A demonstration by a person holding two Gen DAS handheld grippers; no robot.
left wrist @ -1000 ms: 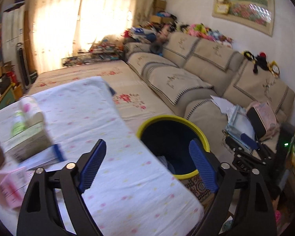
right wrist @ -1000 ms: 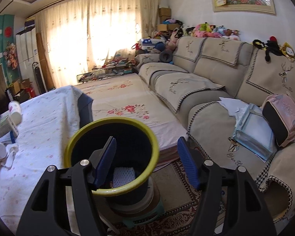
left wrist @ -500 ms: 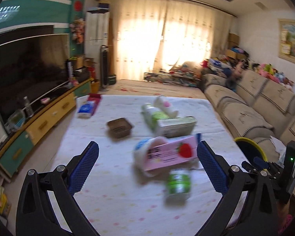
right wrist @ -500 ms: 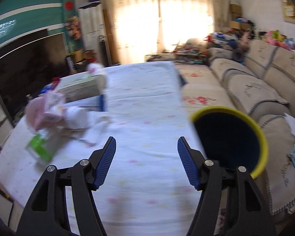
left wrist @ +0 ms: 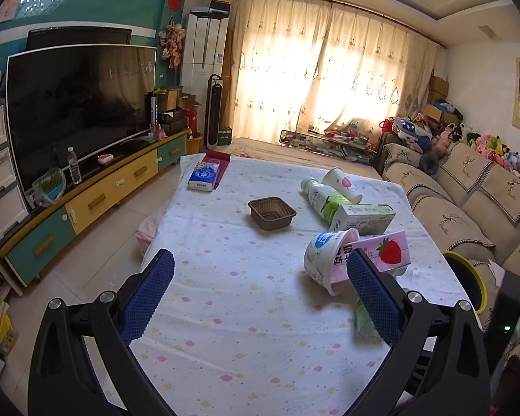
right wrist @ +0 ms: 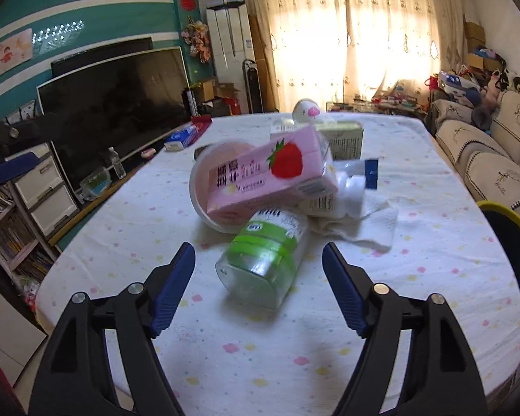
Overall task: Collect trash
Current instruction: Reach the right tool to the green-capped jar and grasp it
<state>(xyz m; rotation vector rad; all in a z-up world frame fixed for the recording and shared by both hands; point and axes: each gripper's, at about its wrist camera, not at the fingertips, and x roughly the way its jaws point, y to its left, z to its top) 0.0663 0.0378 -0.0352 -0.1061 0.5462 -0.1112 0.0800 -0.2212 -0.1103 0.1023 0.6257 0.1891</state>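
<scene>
right claw (right wrist: 256, 286) spread wide, empty, lined up on the green-label jar (right wrist: 265, 256) lying on the bench (right wrist: 433, 312) just ahead. looks light, hard, slick and round: pinch mid-body across the label. left claw (left wrist: 260, 293) also wide, empty. bin (right wrist: 513, 242) at right edge.

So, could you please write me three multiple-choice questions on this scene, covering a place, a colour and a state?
1. Where is the brown tray?
A. on the table
B. on the sofa
C. in the bin

2. What colour is the bin's rim?
A. red
B. yellow
C. white

3. How do the right tongs stand?
A. shut on the carton
B. shut, empty
C. open

Answers: 1 A, it sits on the dotted tablecloth; 2 B, a yellow ring tops the dark bin; 3 C, the fingers stand apart before the green-labelled bottle.
</scene>
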